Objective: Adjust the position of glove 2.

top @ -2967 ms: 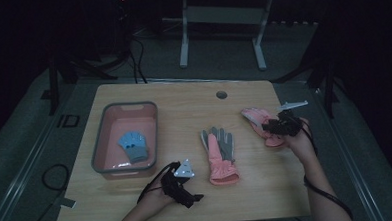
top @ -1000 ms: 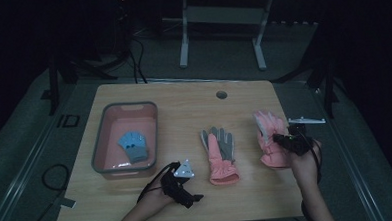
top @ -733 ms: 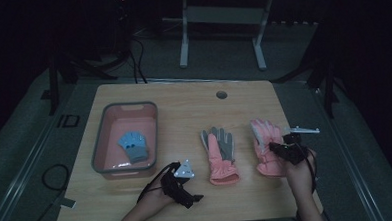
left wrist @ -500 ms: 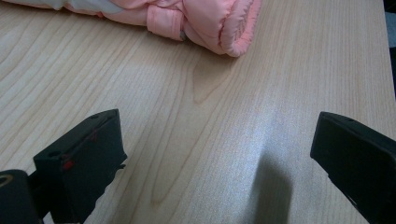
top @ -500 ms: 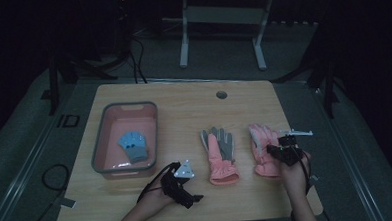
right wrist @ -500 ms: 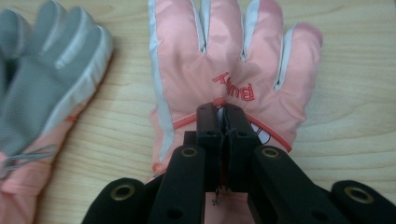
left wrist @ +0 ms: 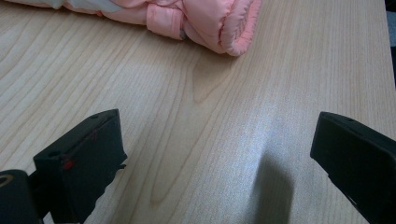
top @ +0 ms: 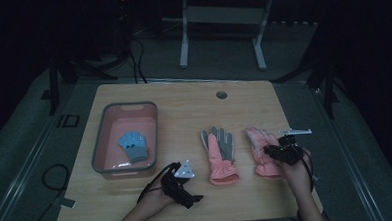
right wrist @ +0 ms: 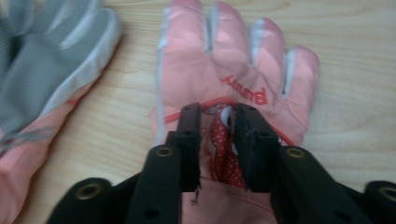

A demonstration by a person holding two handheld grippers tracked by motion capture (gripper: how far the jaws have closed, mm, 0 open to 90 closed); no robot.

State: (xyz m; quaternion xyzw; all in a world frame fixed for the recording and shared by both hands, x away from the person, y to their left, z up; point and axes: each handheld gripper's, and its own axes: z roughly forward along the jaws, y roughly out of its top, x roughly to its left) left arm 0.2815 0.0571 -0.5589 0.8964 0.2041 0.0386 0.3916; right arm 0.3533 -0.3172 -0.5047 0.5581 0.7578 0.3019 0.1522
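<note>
While the right tongs (right wrist: 217, 140) pinch the pink glove (right wrist: 233, 79), its fingers point away; left tongs (left wrist: 215, 163) rest released.

Over these few seconds we have carried the right-hand pink glove (top: 262, 152) from the far right part of the table (top: 184, 111) (near its edge) inward and toward the near side. It now lies flat just beside the other pink-and-grey glove (top: 220, 154), fingers pointing away from us. The right gripper (top: 280, 152) came along with it, from far right to near right, its jaws still pinched on a fold of the glove's back.
</note>
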